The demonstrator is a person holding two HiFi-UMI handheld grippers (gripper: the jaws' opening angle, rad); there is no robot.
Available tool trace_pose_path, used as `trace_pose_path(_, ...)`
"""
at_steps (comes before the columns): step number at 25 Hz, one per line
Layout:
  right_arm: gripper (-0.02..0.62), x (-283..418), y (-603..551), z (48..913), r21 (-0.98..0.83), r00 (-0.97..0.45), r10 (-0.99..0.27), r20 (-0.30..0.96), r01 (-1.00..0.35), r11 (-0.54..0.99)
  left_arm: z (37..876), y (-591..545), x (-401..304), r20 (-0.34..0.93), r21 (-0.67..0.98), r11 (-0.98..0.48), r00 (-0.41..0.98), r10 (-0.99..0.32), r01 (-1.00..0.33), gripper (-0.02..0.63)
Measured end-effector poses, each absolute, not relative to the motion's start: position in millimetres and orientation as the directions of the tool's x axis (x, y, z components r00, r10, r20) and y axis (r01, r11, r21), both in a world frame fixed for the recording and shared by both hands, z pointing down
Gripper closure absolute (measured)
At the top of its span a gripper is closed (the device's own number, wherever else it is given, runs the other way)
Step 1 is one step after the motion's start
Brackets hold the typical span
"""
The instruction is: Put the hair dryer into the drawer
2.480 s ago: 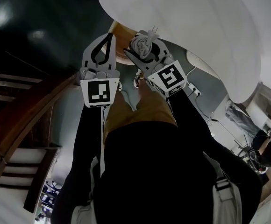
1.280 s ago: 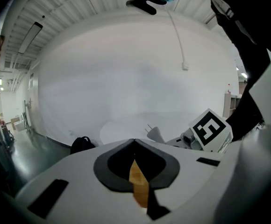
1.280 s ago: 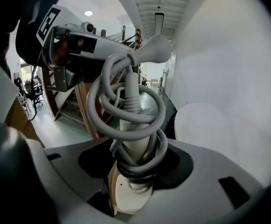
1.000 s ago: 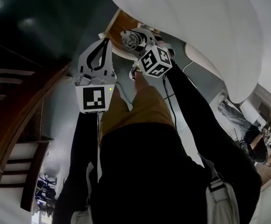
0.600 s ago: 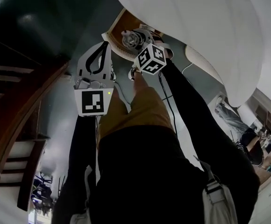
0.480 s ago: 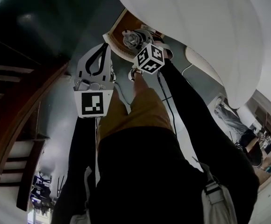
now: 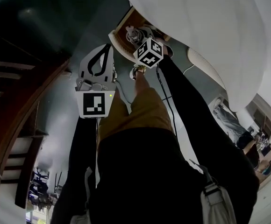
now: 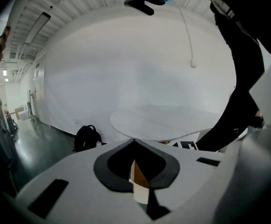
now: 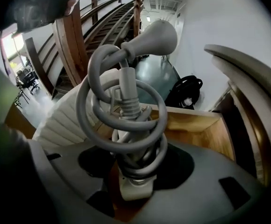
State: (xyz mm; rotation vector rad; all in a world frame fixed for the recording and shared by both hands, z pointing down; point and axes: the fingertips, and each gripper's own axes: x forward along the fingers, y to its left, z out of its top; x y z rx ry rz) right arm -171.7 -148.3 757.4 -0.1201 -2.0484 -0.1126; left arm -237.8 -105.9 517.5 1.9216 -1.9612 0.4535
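Note:
My right gripper (image 7: pixel 138 36) is shut on the handle of the grey hair dryer (image 7: pixel 133 32), whose cord is wound round it. It holds the dryer steeply downward over the open wooden drawer (image 7: pixel 126 22). In the right gripper view the hair dryer (image 9: pixel 128 101) stands up from between the jaws of the right gripper (image 9: pixel 135 169), its nozzle pointing away, with the drawer (image 9: pixel 196 125) just beyond. My left gripper (image 7: pixel 109 45) hangs beside the drawer's near left corner, shut and holding nothing. In its own view the left gripper (image 8: pixel 134 141) has its tips meeting.
A large white round table (image 7: pixel 210 22) overhangs the drawer on the right, and the table (image 8: pixel 163 120) also shows ahead in the left gripper view. A black backpack (image 8: pixel 86 136) lies on the floor. A wooden stair railing (image 7: pixel 28 106) runs along the left. A white ribbed object (image 9: pixel 65 120) is left of the drawer.
The right gripper has sunk with the hair dryer toward the drawer and tipped further down. The left gripper has stayed close to where it was, still shut.

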Motion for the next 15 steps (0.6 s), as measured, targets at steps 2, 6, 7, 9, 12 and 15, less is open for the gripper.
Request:
trace_pose_path(2,0.357,-177,-146,760,0.021,-0.458,0.046,0.888,0.140,0.990,518,-105,-241,0.467,0.025,0.031,-0.016,-0.884,-0.999,0.591)
trace_pose_path(6,0.354,-183,-144,763,0.009,-0.456,0.064,0.887,0.157,0.988,520,-105,-247,0.466,0.041,0.056,-0.031,-0.884,-0.998,0.592)
trace_pose_path(7,0.354,-184,-144,763,0.002,-0.459,0.071,0.886,0.158,0.987,520,-106,-248,0.467,0.041,0.058,-0.032,-0.884,-0.997,0.591)
trace_pose_path(9,0.350,-186,-143,765,-0.011,-0.458,0.086,0.885,0.164,0.986,521,-106,-250,0.470,0.044,0.063,-0.034,-0.882,-0.997,0.591)
trace_pose_path(12,0.350,-186,-140,772,-0.015,-0.433,0.095,0.897,0.183,0.983,521,-106,-254,0.464,0.052,0.074,-0.041,-0.885,-0.996,0.591)
trace_pose_path(15,0.350,-182,-140,780,-0.017,-0.406,0.095,0.909,0.191,0.982,522,-105,-257,0.467,0.054,0.077,-0.042,-0.883,-0.996,0.591)
